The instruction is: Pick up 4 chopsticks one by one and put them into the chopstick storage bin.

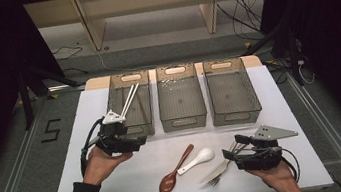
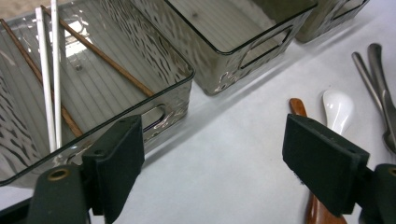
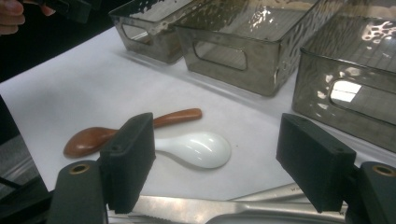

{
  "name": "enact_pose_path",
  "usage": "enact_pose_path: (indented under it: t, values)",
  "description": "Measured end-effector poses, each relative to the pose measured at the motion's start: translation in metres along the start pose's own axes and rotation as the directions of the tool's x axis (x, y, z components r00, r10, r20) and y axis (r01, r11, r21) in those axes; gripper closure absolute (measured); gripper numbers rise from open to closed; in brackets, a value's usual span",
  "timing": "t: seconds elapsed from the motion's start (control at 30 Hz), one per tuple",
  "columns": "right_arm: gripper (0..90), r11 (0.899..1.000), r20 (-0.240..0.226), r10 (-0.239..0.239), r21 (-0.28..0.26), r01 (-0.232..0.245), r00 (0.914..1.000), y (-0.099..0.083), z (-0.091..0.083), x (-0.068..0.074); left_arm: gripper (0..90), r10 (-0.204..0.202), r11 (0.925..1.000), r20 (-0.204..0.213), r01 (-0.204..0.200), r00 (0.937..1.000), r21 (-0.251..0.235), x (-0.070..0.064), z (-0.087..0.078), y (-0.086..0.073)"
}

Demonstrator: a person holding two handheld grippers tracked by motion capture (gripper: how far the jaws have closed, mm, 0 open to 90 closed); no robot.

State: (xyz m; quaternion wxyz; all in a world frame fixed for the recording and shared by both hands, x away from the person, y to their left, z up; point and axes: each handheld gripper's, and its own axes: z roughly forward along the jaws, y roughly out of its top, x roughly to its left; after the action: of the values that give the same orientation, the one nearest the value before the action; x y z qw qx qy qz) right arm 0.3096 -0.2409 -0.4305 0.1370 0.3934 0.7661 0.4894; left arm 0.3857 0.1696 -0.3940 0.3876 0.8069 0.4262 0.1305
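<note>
Right gripper [image 1: 231, 149], fingers apart, hovers over the metal knife [image 3: 196, 210] and fork [image 1: 214, 181] lying on the bench [image 1: 133, 172] beside two spoons. Judged stiff, thin, slippery: grip across the handle. Left gripper [image 1: 134, 142] likewise stands open, empty

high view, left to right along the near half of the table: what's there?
Left tool → brown wooden spoon → white ceramic spoon → metal cutlery → right tool, jaws over the cutlery handles. The two spoons cross at their handles; order follows their bowls.
</note>
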Motion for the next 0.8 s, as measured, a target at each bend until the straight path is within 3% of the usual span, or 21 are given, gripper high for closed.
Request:
enact_pose_path:
  t: [0.2, 0.4, 0.8]
  values:
    - [28.6, 0.997, -0.038, -0.066, 0.037, 0.067, 0.9971, 0.009, 0.006, 0.006, 19.5, -0.037, 0.9981, 0.042, 0.039, 0.9984, -0.048, 0.002, 0.001, -0.02]
    - [28.6, 0.986, -0.076, -0.139, 0.087, 0.146, 0.9874, 0.021, 0.015, 0.013, 19.3, -0.049, 0.9944, 0.061, 0.055, 0.9969, -0.09, 0.0, -0.001, -0.038]
    - [28.2, 0.971, -0.108, -0.18, 0.137, 0.194, 0.9778, 0.035, 0.038, 0.02, 18.8, -0.026, 0.9816, 0.036, 0.033, 0.999, -0.188, -0.004, -0.017, -0.063]
